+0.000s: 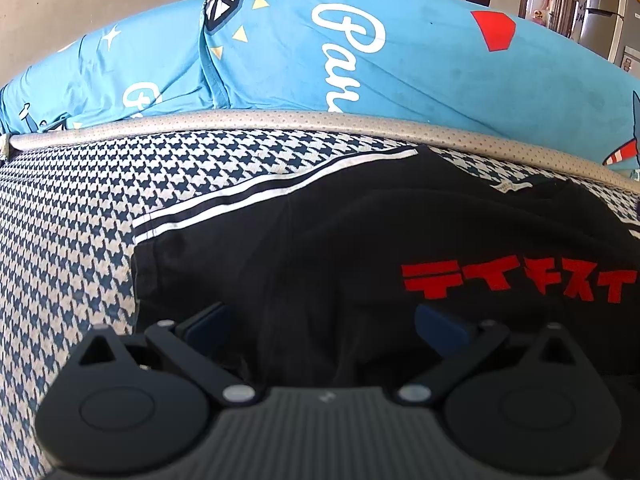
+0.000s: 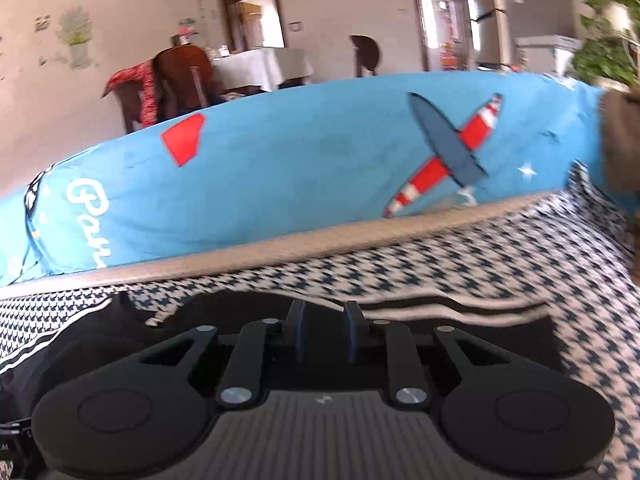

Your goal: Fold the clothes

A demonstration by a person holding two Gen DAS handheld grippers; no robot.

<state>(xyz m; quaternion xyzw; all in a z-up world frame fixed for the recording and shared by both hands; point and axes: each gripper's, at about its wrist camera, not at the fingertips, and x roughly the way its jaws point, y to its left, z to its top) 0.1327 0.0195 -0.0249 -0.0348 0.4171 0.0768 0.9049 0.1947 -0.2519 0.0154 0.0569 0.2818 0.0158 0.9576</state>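
Note:
A black T-shirt [image 1: 360, 232] with red lettering and white-striped sleeves lies on the houndstooth cover. My left gripper [image 1: 324, 320] hovers low over its lower left part. It is open wide, with the blue pads [image 1: 208, 322] spread apart and dark cloth under them. In the right wrist view my right gripper [image 2: 325, 332] sits at the shirt's [image 2: 480, 332] top edge by a striped sleeve. Its fingers [image 2: 297, 332] stand close together with a narrow dark gap, and black cloth seems pinched between them. This view is blurred by motion.
The houndstooth cover [image 1: 80, 220] ends at a beige piped edge [image 1: 280, 120]. Behind it rises a blue bolster [image 2: 300, 160] printed with aeroplanes and white script. Beyond are chairs, a white-clothed table [image 2: 256, 66], a fridge [image 1: 608, 8] and a green plant [image 2: 608, 28] at the right.

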